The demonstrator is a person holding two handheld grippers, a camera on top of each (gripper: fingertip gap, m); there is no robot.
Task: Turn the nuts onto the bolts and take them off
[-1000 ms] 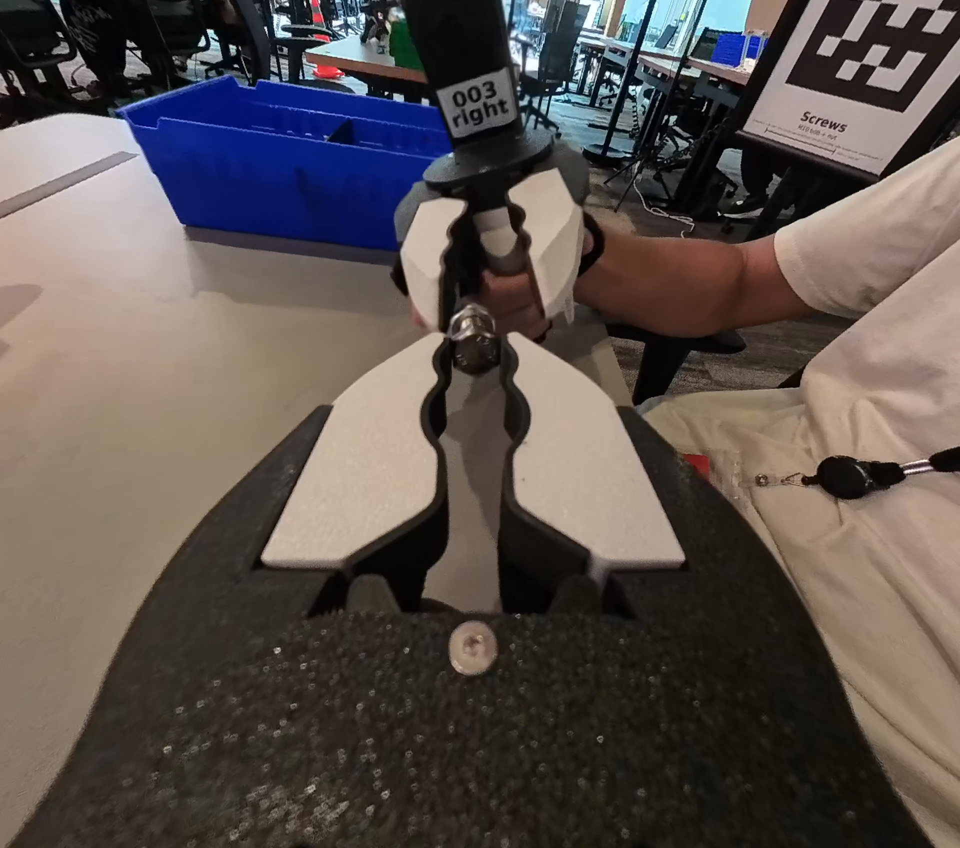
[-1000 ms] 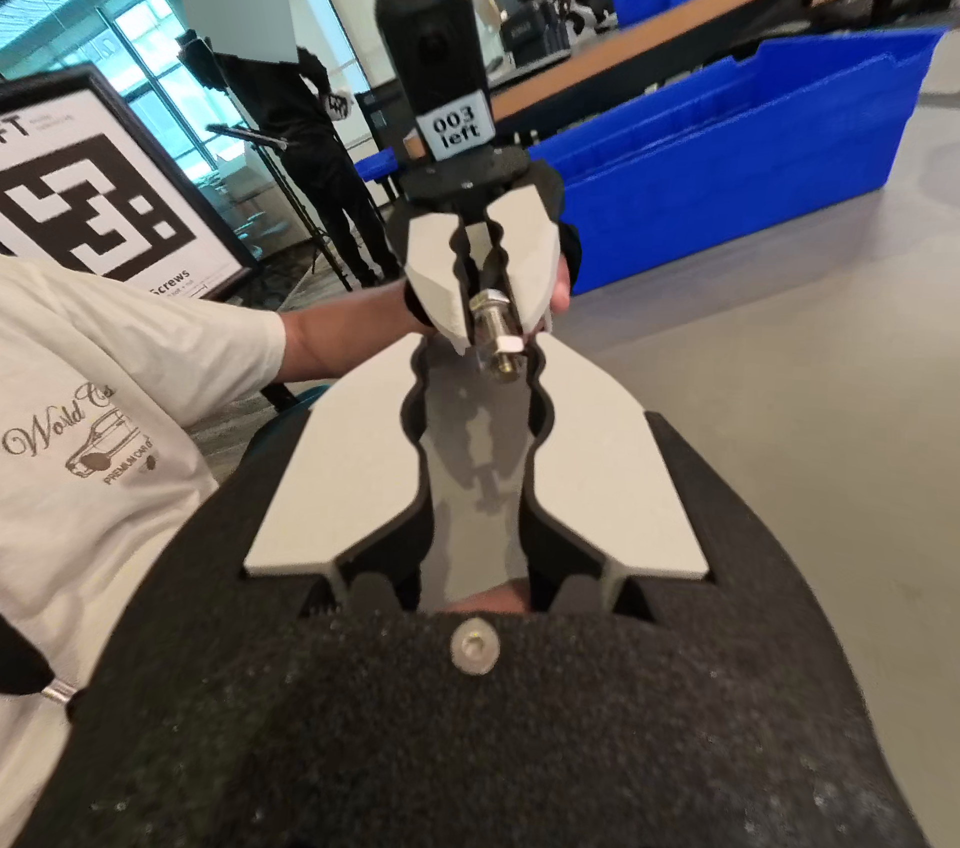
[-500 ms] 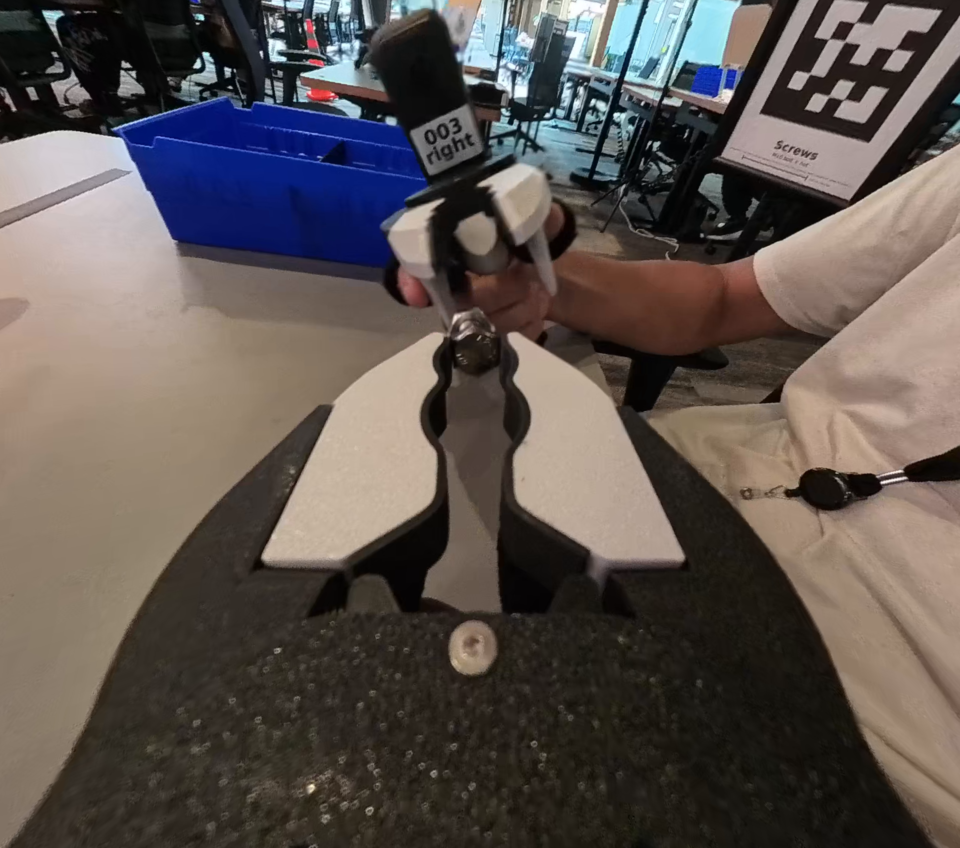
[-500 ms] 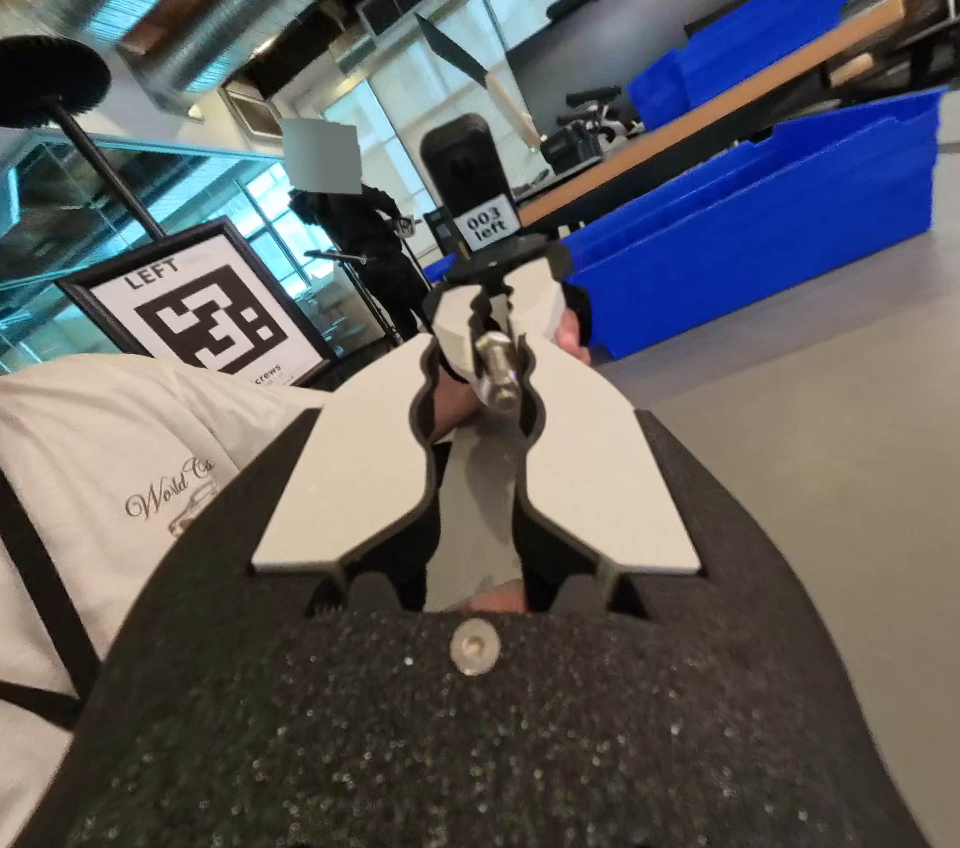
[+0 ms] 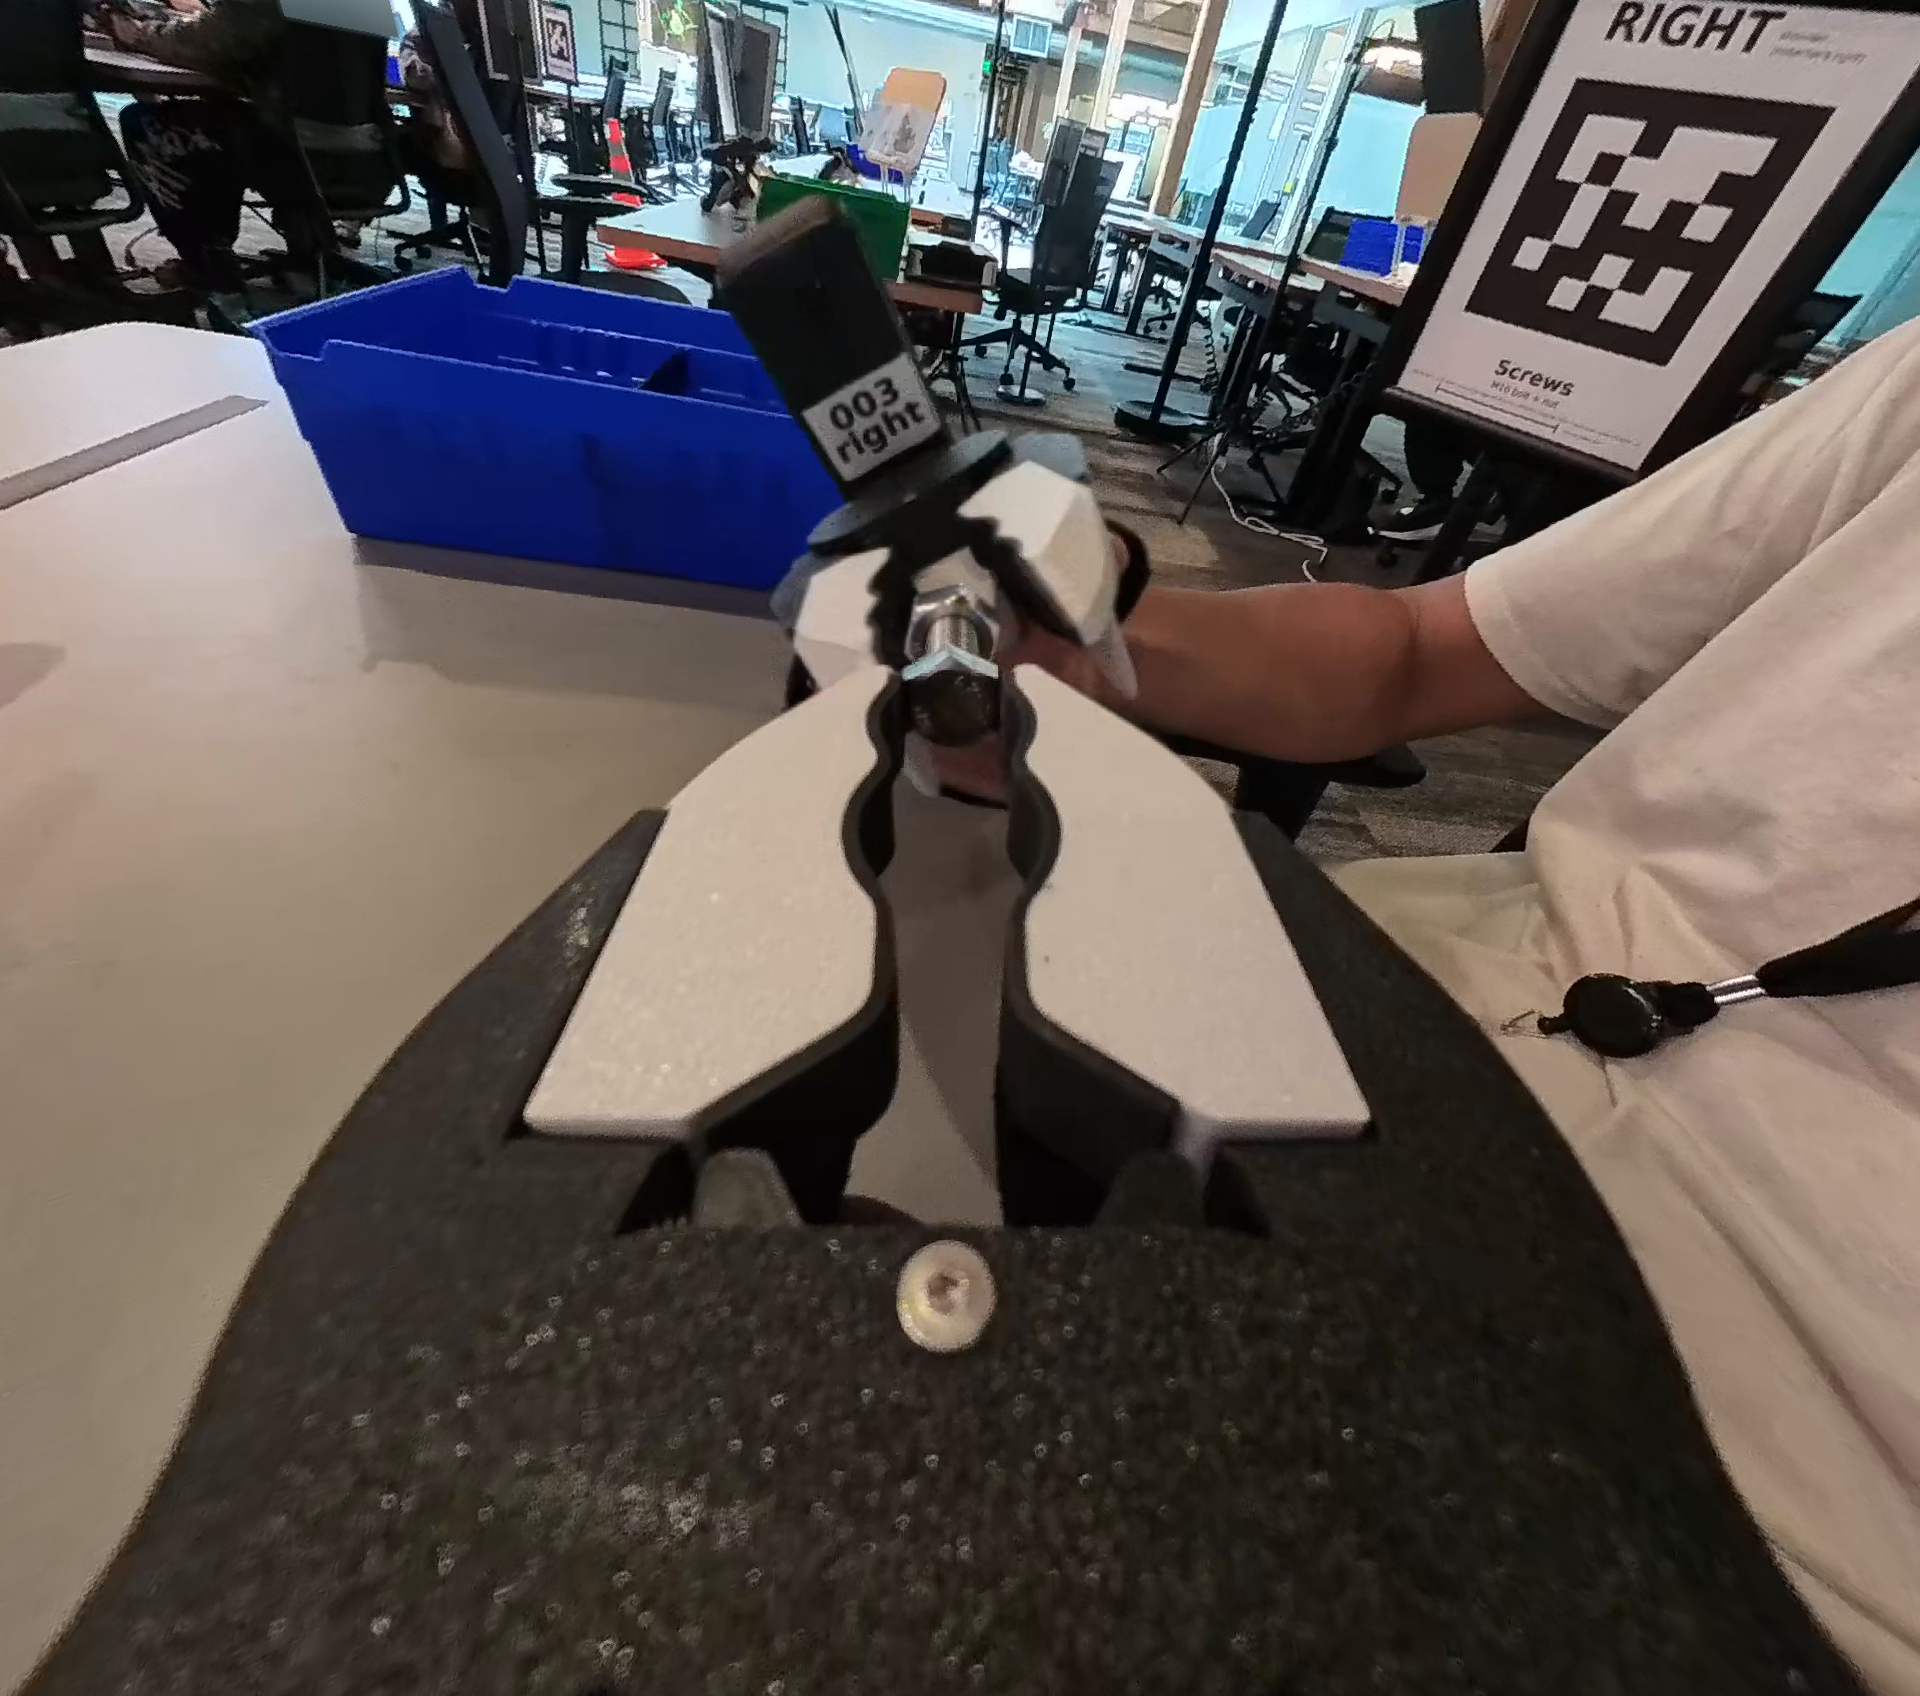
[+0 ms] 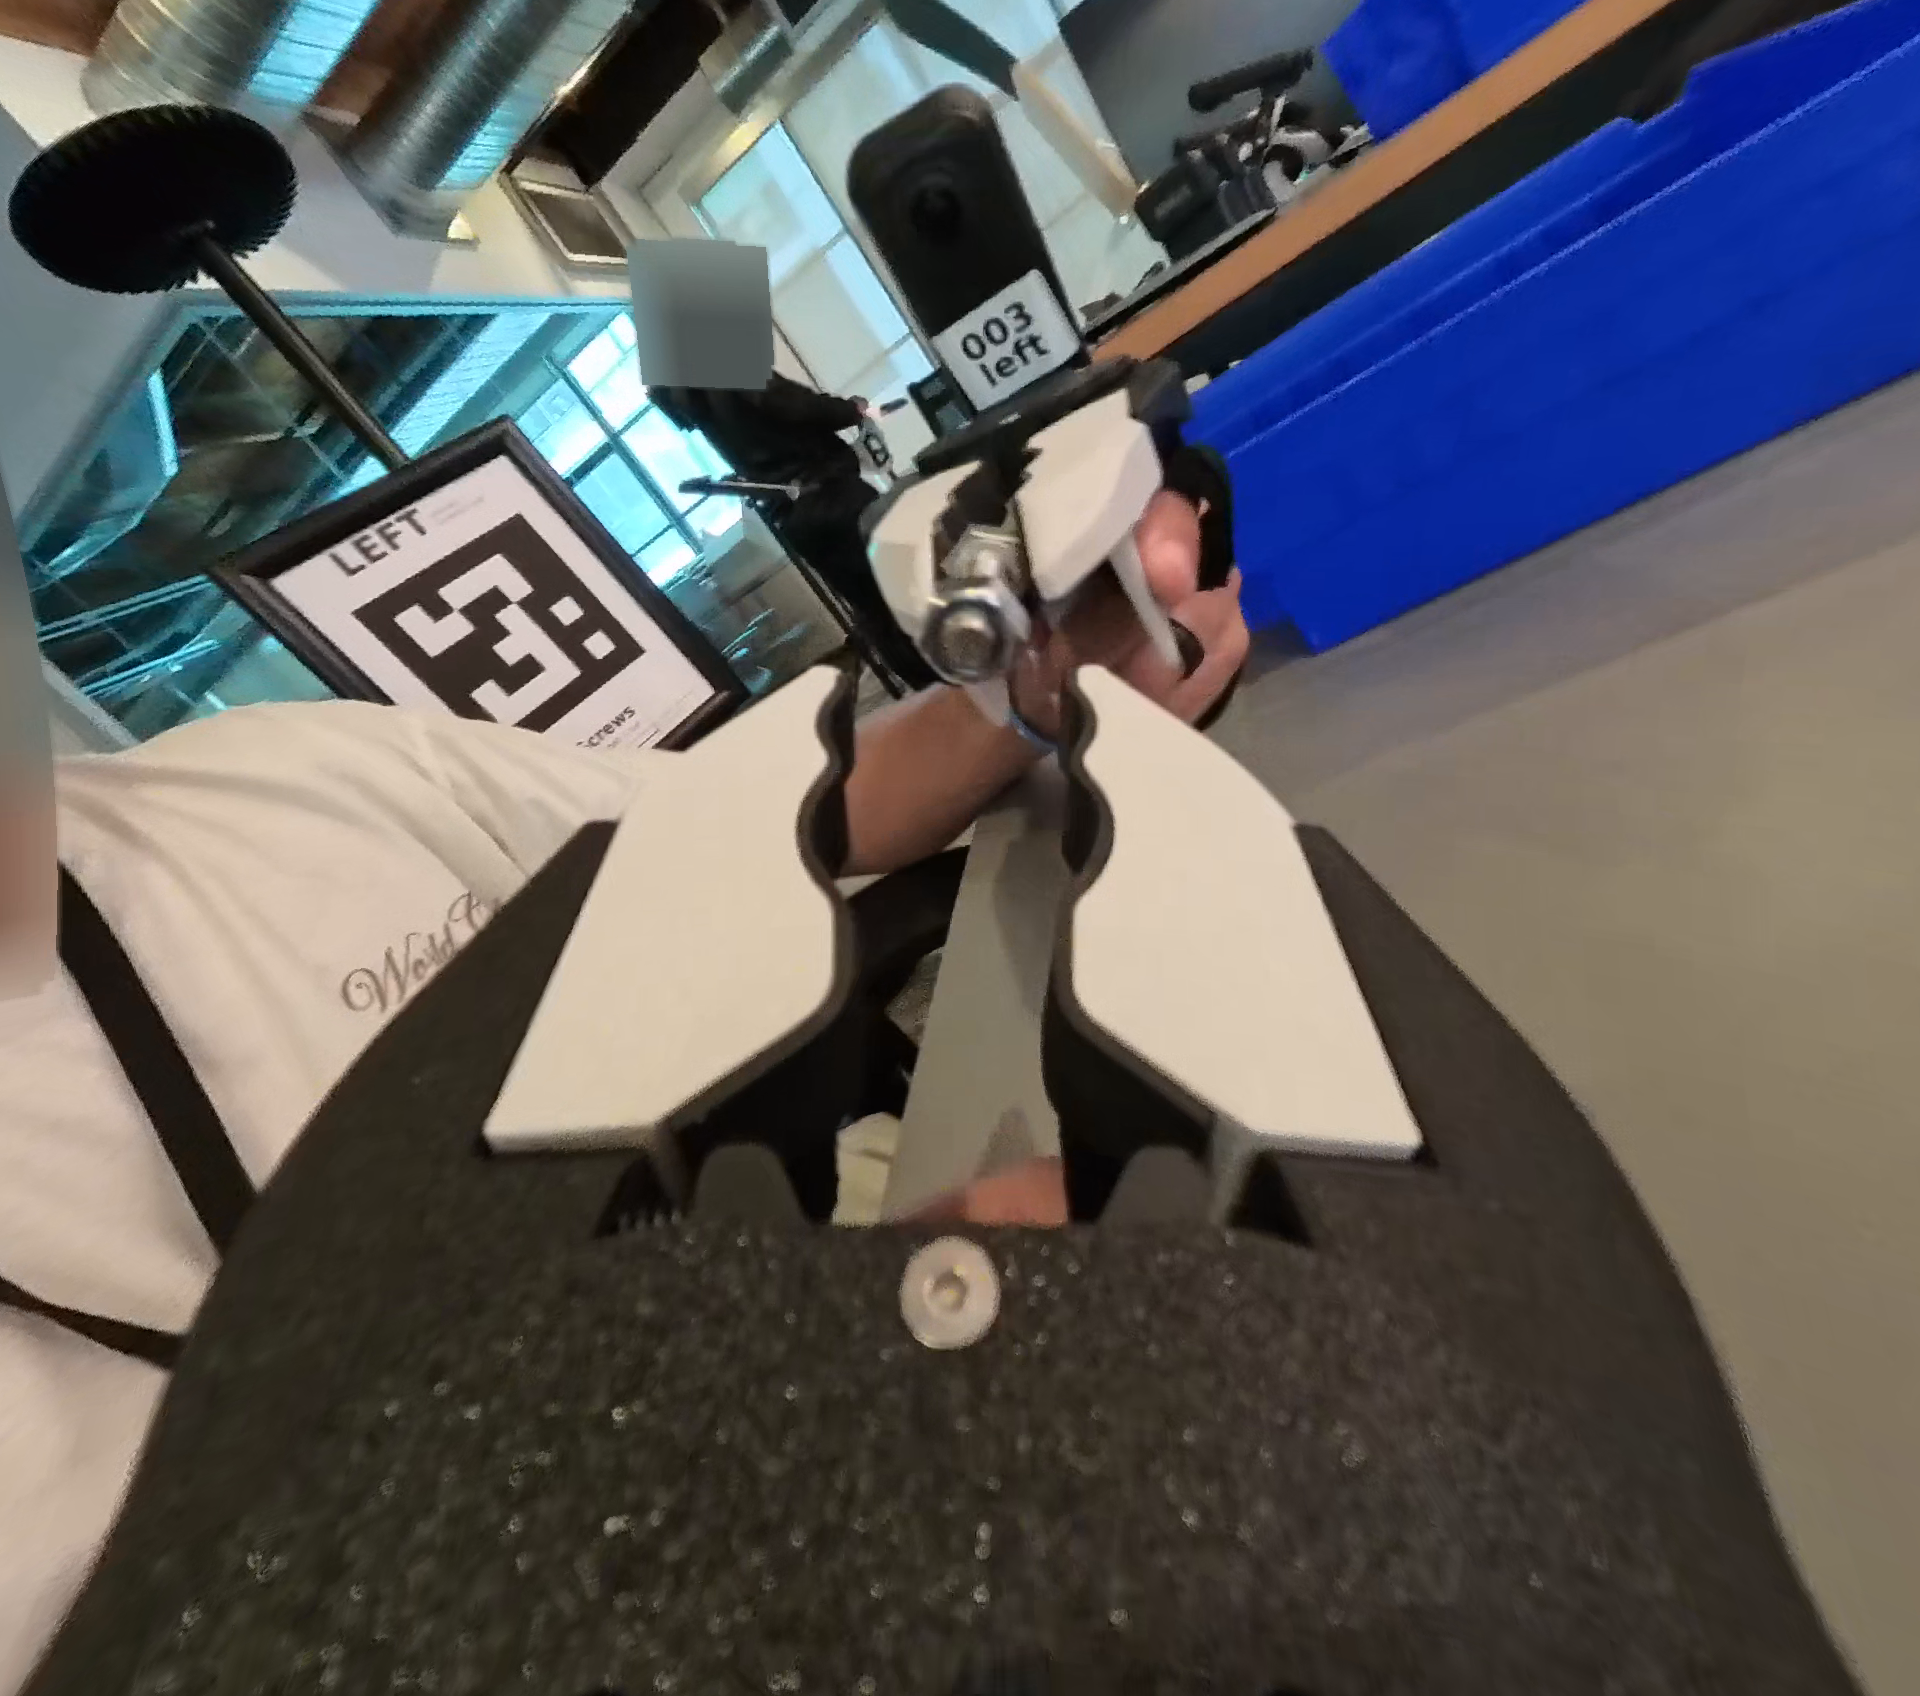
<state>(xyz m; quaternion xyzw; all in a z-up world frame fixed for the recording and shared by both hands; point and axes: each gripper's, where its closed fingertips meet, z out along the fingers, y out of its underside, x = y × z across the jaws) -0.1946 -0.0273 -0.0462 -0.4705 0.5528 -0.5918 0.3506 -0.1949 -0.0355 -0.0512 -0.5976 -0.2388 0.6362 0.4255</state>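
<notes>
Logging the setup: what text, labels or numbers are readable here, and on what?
I can't quote writing. It stands on:
camera sticker, left wrist view
other camera sticker, right wrist view
framed sign, left wrist view
other framed sign, right wrist view
shirt print

A bolt [image 6: 971, 607] with a nut [image 6: 974, 630] is clamped by the far left tongs [image 6: 961, 623]; the near right tongs [image 6: 951, 696] are parted, apart from it.

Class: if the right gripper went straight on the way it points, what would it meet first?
Probably the nut on the bolt that the left gripper holds, just ahead of the right gripper; depth is unclear.
</notes>
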